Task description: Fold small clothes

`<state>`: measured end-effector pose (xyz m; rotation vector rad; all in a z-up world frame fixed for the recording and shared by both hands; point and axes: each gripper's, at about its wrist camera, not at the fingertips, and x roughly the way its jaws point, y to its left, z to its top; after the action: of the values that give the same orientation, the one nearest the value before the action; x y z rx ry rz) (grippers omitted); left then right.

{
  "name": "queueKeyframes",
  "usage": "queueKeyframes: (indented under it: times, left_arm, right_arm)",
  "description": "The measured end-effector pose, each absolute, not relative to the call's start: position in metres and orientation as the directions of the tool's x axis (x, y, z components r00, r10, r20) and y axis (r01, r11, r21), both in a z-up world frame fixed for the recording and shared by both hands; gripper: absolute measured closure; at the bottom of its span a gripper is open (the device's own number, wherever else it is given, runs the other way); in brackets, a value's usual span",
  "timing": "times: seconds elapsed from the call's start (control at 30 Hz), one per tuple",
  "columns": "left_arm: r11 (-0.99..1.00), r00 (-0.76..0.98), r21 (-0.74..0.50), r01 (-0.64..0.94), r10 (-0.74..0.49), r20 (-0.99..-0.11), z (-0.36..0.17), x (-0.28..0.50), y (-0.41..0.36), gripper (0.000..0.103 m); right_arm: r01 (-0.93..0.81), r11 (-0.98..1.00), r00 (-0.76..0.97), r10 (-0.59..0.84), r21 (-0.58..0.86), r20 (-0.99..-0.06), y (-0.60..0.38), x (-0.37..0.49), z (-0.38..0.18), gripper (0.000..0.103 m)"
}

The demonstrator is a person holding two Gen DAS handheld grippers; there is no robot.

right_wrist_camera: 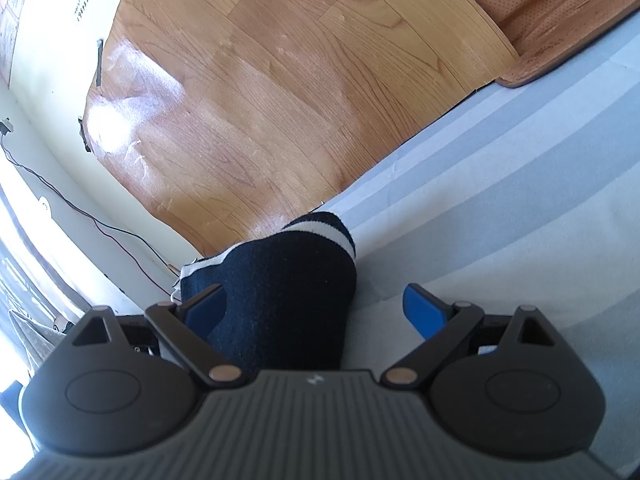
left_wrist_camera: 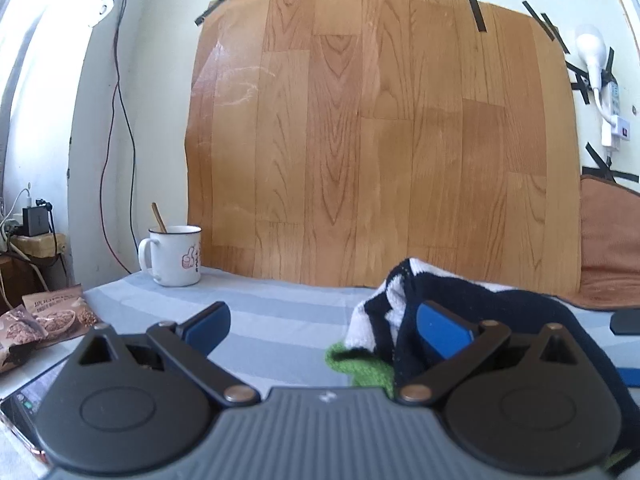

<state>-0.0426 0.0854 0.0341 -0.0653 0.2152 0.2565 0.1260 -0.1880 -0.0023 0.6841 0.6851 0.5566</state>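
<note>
Between the spread right gripper fingers lies the navy sweater, near its left finger.

A navy knit garment with white stripes lies bunched at lower right of the left view, green piece beneath; lower centre in the right view.

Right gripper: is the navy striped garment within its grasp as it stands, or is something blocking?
Probably yes. The right gripper is open, and the navy garment already lies between its fingers, against the left pad. Nothing sits between them; only bare striped sheet lies beyond.
</note>
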Motion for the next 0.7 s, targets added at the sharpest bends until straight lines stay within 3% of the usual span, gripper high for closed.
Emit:
queueKeyframes:
  times: [0.17,0.5,0.7]
  left_arm:
    - [0.968,0.925,-0.041,-0.248,0.224,-0.307,0.0313,-0.0344,0.0874,0.000]
    - [0.965,0.934,-0.035,-0.259,0.241,-0.262,0.0315,-0.0426,0.0856,0.000]
    - [0.959,0.919,-0.016,-0.282,0.266,-0.292,0.0310,-0.0380,0.0840,0.000]
  right_arm:
    - [-0.237,0.650,0.649,0.659,0.722,-0.381,-0.1881,0.1262,-0.0024,0.006]
    - [-0.237,0.650,0.649,0.659,0.722,-0.380,-0.1882,0.1262,-0.0022,0.006]
    - [-0.237,0.649,0.649,0.659,0.723,-0.379,-0.1881,0.1262,-0.0023,0.006]
